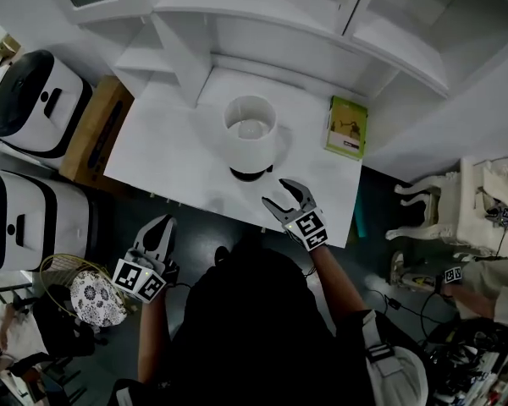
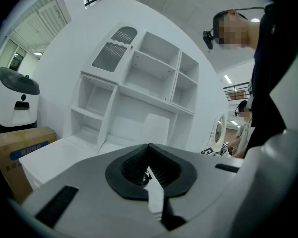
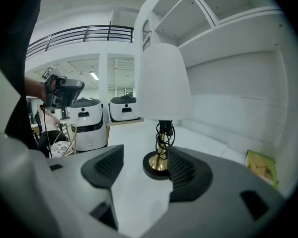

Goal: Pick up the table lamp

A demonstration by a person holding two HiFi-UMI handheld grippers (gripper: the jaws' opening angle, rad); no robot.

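approach step: my right hand-held gripper (image 1: 289, 194), jaws apart and empty, faces the table lamp (image 1: 251, 134) on the desk (image 1: 169, 155); left hand-held gripper (image 1: 158, 227) closed, idle; next i'd clamp its stem.

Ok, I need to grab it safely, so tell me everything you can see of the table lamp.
The table lamp stands upright on the white desk: a white, slightly tapered shade, a brass-looking stem with a dark cord looped round it, and a round black base. The open right gripper is near the base, not touching it.
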